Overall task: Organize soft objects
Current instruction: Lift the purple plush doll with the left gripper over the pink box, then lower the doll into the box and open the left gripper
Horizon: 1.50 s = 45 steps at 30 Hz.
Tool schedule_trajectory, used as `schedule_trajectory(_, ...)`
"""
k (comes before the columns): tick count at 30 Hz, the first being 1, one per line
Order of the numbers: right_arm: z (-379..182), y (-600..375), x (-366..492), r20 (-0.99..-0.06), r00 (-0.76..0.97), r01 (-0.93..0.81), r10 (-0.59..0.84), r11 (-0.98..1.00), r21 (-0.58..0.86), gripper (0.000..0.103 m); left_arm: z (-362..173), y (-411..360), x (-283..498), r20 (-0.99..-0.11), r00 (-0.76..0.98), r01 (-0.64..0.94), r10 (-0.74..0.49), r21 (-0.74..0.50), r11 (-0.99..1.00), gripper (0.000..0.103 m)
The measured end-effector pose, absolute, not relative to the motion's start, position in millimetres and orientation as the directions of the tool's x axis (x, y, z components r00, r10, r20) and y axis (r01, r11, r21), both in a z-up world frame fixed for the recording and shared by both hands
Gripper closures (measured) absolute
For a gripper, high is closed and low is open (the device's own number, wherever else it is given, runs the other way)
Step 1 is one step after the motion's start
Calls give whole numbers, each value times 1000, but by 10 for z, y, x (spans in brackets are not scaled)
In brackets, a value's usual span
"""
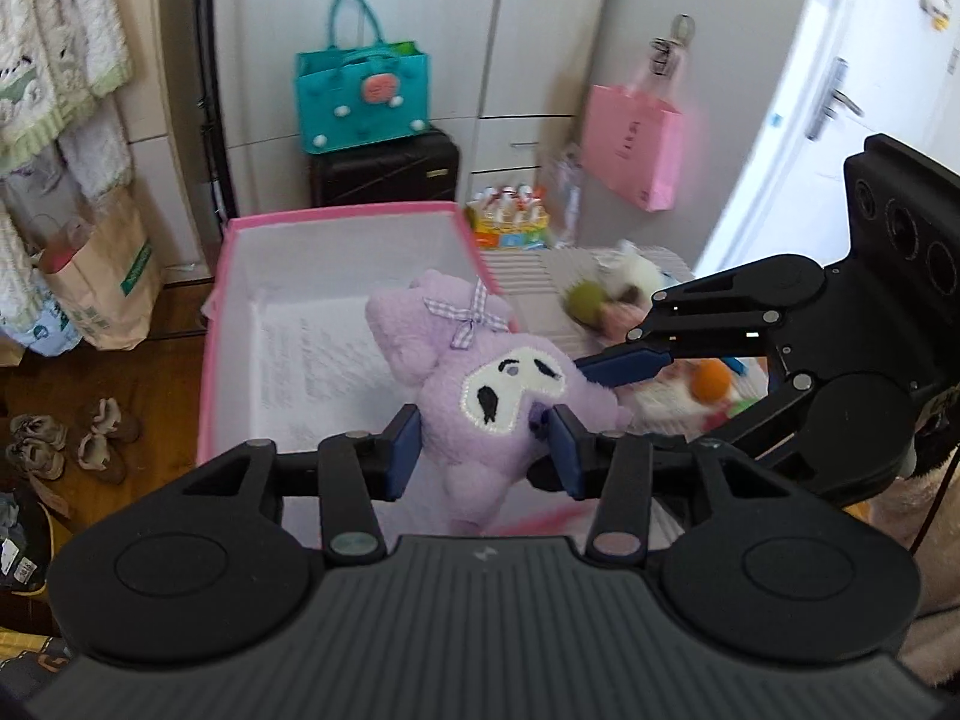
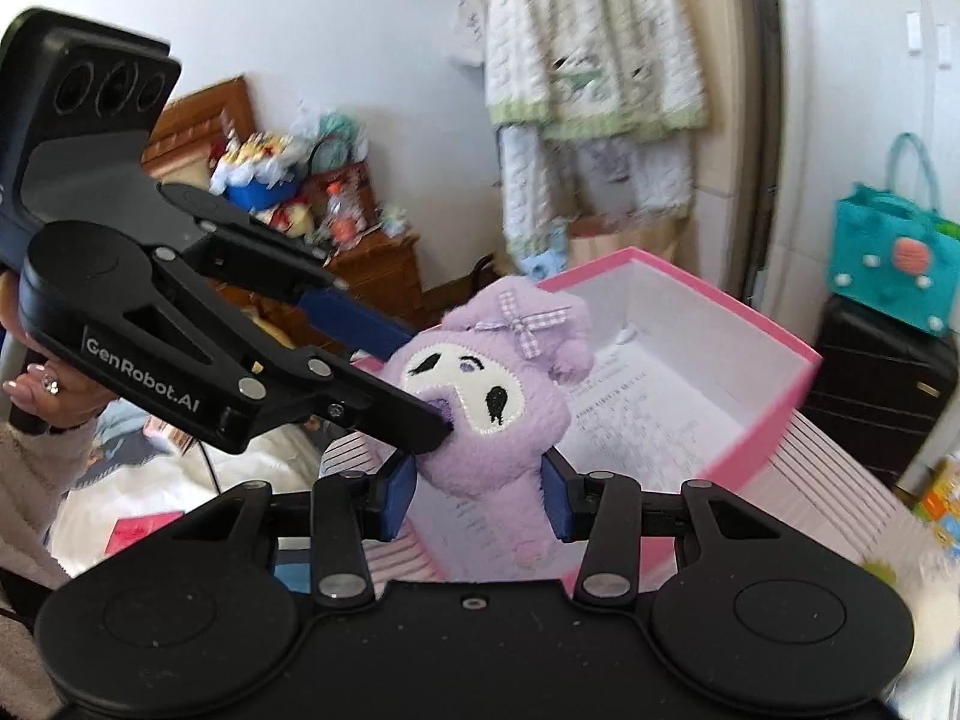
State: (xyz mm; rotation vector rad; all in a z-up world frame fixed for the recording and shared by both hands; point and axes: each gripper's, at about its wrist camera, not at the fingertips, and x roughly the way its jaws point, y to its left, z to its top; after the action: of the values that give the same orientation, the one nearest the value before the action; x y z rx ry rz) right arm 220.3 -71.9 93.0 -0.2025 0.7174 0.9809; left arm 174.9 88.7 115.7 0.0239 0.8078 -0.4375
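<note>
- Left claw, seen from the left wrist view at 6 o'clock, has its blue pads partly apart with the purple plush toy between them; the right pad touches the toy's side, while the left pad seems just clear of it, so a firm grip cannot be told.
- Right claw reaches in from 3 o'clock, one blue finger lying against the toy's head.
- Behind the toy, toward 11 o'clock, the pink storage box stands open with printed paper on its floor.
- A teal bag sits on a black suitcase at 12 o'clock.
- From the right wrist view, the right claw at 6 o'clock presses both blue pads on the toy's lower body.
- Left claw comes from 9 o'clock with its fingers at the toy's face, held by a person's hand.
- Box lies just behind the toy, toward 3 o'clock.
</note>
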Motion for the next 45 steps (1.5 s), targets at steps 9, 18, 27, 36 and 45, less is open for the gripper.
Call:
schedule_trajectory(9, 673, -287, 3206, -666, 318, -759, 675, 602, 249, 58, 947, 1184, 2832, -772, 577, 284, -267, -117, 952, 56)
schedule_trajectory(18, 321, -155, 3688, -751, 295, -696, 591, 672, 255, 59, 554, 1221, 3450, -852, 457, 264, -256, -144, 954, 55)
schedule_trajectory(27, 102, -116, 3915, -779, 209, -655, 592, 676, 338, 61, 455, 1138, 3618, -901, 405, 219, -154, -68, 973, 66)
schedule_trajectory(36, 22, 87, 4055, -839, 203, -626, 505, 726, 285, 65, 505, 1246, 3652, -879, 459, 184, -127, -46, 982, 70)
schedule_trajectory(45, 147, -119, 3951, -783, 214, -662, 584, 676, 324, 49, 553, 1331, 3569, -857, 489, 168, -164, -92, 981, 69)
